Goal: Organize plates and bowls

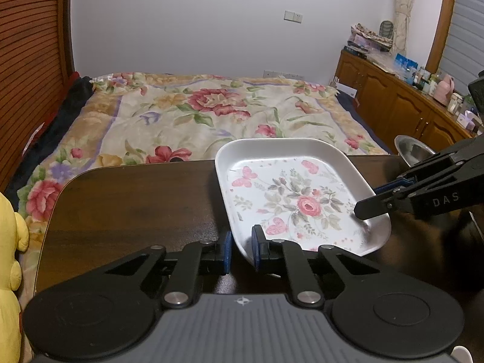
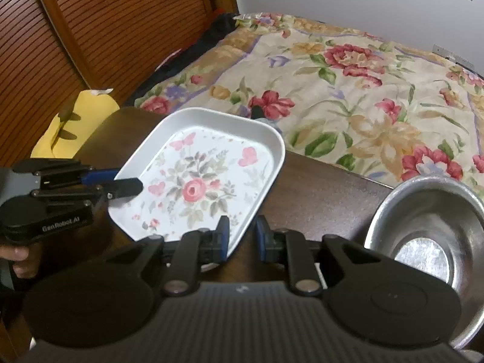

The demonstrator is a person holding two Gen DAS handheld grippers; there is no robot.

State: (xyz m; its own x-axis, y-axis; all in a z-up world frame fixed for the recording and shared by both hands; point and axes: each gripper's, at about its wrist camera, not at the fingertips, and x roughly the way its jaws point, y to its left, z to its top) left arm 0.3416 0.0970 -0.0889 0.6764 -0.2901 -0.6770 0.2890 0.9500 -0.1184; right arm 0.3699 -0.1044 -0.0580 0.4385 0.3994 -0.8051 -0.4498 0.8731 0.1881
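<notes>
left tongs (image 1: 242, 252): clenched on the near-left rim of the white rectangular tray with the pink rose and butterfly print (image 1: 290, 193).
right tongs (image 2: 242, 240): clenched on the tray's opposite rim, as we read it.
tray position: on the dark wooden surface (image 1: 136, 199), its far end at the edge beside the floral bed (image 1: 196, 112).
risk of slip: we judge both grips thin, on rim only; an uneven lift could tilt the tray and let it slide out.
risk of collision: the round steel bowl (image 2: 423, 236) sits just beside the right tongs; a sideways swing could knock it.
left view only: the wooden cabinet (image 1: 393, 99) with its clutter.
right view only: the bowl's whole inside, and a hand (image 2: 18, 260) on the left handle.
</notes>
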